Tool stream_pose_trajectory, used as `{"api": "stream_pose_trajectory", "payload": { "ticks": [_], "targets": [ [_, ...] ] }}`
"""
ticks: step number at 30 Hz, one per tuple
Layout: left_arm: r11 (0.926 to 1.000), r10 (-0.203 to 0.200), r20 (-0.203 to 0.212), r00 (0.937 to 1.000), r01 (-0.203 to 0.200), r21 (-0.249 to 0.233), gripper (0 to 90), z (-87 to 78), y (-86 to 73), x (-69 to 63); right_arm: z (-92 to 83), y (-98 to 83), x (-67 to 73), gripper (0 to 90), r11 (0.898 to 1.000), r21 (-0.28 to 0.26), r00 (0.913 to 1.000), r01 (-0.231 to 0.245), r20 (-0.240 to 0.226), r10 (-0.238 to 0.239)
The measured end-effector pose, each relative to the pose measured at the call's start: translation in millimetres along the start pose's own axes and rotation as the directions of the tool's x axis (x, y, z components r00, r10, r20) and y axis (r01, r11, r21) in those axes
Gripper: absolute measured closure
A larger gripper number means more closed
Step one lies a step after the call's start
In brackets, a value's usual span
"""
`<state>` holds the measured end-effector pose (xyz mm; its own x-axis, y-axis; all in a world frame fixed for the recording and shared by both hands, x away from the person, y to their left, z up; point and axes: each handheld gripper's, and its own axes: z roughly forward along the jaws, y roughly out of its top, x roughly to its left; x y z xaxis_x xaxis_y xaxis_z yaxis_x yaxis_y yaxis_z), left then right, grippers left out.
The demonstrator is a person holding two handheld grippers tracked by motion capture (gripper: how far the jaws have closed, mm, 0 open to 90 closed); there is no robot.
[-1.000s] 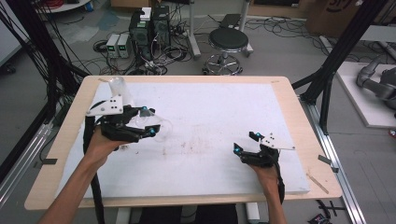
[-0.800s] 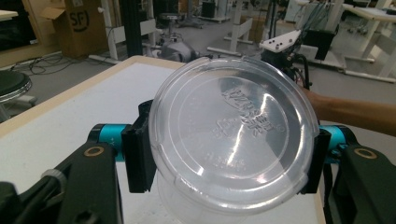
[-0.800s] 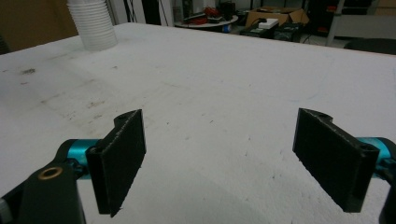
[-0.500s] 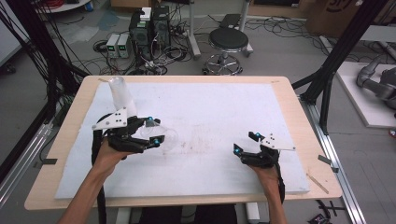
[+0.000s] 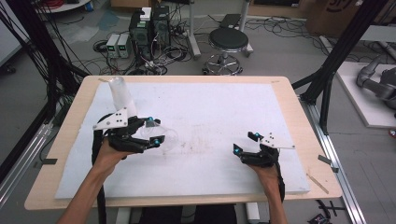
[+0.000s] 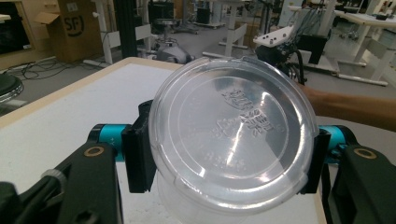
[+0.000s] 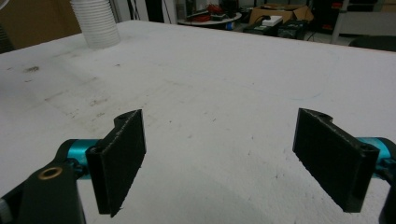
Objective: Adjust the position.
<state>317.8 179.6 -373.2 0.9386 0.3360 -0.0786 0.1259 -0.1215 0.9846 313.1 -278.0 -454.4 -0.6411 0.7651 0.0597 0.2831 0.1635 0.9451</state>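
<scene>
Fingers (image 6: 140,154) of the left gripper (image 5: 154,131) pinched a clear lidded cup (image 6: 231,144); right gripper (image 5: 245,142) gaped empty; squeezing harder might pop its lid.

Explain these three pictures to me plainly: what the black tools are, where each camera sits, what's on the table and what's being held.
A person holds a hand-operated, two-jaw gripper in each hand. One camera looks down from above the white table; the other two ride on the grippers and look along their jaws. The left gripper is shut on a clear plastic cup, seen from the base, its two black pads pressing its sides. The right gripper rests open on the table with nothing between its jaws. A stack of clear cups stands near the table's far left corner.
</scene>
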Motion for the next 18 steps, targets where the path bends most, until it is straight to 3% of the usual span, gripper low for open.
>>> {"api": "stream_pose_trajectory", "payload": {
  "ticks": [8,12,15,18],
  "targets": [
    [0.9999,0.010,0.015,0.9998,-0.010,-0.007,37.6,-0.3,-0.2,0.3,0.4,3.1,-3.1,17.2,1.000,0.005,0.9982,-0.010,-0.060,0.011],
    [0.9997,0.012,0.041,0.9991,-0.011,-0.024,37.6,0.7,-0.4,0.7,-1.7,12.4,-0.4,17.2,1.000,-0.017,0.9940,0.006,-0.109,-0.008],
    [0.9993,0.016,0.066,0.9977,-0.013,-0.034,37.6,1.5,-0.9,1.0,-2.6,20.5,2.4,17.2,1.000,-0.020,0.9869,0.014,-0.160,-0.017],
    [0.9989,0.012,0.088,0.9960,-0.008,-0.046,37.6,3.0,-1.5,0.8,-2.5,28.3,5.1,17.2,0.999,-0.012,0.9738,0.031,-0.225,-0.033]
  ]
}}
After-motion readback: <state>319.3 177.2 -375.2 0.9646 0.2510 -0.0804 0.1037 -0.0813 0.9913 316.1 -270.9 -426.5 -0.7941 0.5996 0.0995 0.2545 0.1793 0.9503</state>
